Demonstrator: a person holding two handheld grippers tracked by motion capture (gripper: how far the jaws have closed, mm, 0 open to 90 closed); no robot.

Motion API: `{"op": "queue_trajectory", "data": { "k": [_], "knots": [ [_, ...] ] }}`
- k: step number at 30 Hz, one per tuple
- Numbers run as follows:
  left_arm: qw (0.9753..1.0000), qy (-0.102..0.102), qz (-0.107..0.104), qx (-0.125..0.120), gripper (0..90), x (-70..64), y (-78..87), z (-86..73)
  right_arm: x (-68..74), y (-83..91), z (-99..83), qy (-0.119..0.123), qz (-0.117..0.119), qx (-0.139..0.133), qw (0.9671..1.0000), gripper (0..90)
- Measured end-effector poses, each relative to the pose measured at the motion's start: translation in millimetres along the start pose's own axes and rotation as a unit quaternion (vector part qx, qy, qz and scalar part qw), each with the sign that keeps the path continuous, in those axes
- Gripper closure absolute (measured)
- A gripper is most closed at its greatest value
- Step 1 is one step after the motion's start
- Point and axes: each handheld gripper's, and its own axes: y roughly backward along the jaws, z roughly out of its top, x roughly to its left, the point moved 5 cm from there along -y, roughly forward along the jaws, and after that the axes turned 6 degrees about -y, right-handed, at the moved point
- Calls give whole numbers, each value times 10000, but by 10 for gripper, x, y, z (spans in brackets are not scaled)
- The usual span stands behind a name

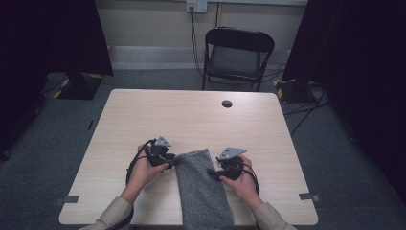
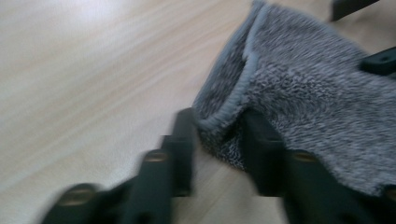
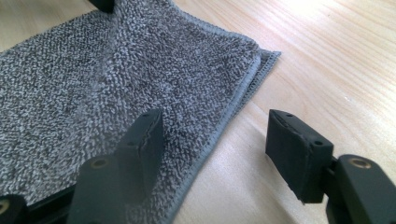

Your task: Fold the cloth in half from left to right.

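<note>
A black folding chair (image 1: 238, 55) stands beyond the far edge of the bench (image 1: 191, 115), whose top has a small round grommet hole (image 1: 227, 103); nothing lies between the hands. A folded grey towel (image 1: 201, 189) lies at the near edge, hanging slightly over it. Both forearms come in low, hands angled inward at the towel's far end. The left tool (image 2: 219, 130) has its jaws parted around the towel's raised corner. The right tool (image 3: 215, 140) is wide open, one jaw over the towel, the other over bare wood.
</note>
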Motion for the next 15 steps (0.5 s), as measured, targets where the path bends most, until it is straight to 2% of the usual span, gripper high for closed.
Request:
{"op": "queue_trajectory", "data": {
  "k": [1,3,4,6,7,8,9,11,12,13,15],
  "knots": [
    [10000,-75,40,39,822,33,-13,22,-4,-3,1,-2,1,-10,10000,369],
    [9997,-204,57,128,853,90,-37,69,-30,-17,8,-68,-75,-60,9999,368],
    [9994,-263,143,182,860,145,-49,101,-42,-25,14,-124,-96,-59,9999,368],
    [9992,-242,229,220,853,245,-99,168,-93,-59,51,-169,-249,-84,9995,367],
    [9990,-159,356,235,805,301,-114,203,-120,-86,77,-184,-284,-89,9994,367],
    [9981,-77,585,191,675,363,-107,239,-147,-109,103,-214,-340,-97,9991,369],
    [9977,-61,664,148,538,404,-62,266,-164,-120,125,-216,-373,-103,9990,369],
    [9985,-11,541,-12,528,371,29,284,-165,-101,172,-249,-286,-288,9989,366],
    [9984,-109,557,-41,472,347,65,282,-154,-63,182,-308,-221,-347,9987,363],
    [9987,-215,467,-35,450,292,118,265,-145,-39,182,-306,-200,-364,9987,363],
    [9996,-169,195,-93,452,137,202,208,-112,32,158,-259,-144,-370,9989,360]
  ]
}}
